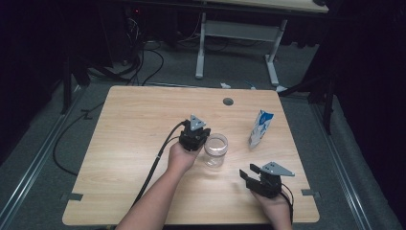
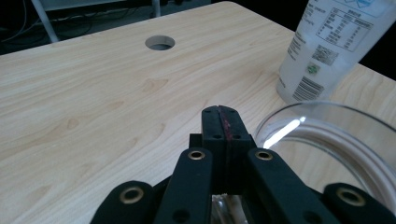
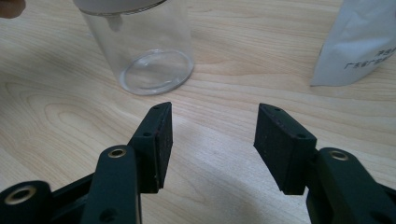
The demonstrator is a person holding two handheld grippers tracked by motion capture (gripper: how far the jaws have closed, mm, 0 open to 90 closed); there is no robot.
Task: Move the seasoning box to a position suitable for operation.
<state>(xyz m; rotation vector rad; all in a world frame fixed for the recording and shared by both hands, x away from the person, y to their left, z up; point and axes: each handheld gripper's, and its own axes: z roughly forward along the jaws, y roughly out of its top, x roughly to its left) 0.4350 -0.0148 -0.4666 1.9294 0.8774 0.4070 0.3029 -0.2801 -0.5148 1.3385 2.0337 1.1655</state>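
Observation:
A clear glass jar [image 1: 215, 149] stands upright near the middle of the wooden table [image 1: 134, 124]. My left gripper [image 1: 197, 135] hovers just left of the jar's rim [image 2: 327, 140], jaws pressed together with nothing between them. A white and blue pouch [image 1: 260, 128] stands to the right of the jar, seen close as the printed pouch [image 2: 331, 46]. My right gripper [image 1: 249, 173] rests near the front right of the table, open and empty, pointing toward the jar [image 3: 144, 51] and the pouch [image 3: 359, 42].
A round cable hole [image 1: 228, 101] sits near the table's far edge, visible too as the hole [image 2: 160, 43]. Another desk frame [image 1: 237, 33] stands on the floor beyond. Cables [image 1: 153, 167] trail from the left gripper over the front edge.

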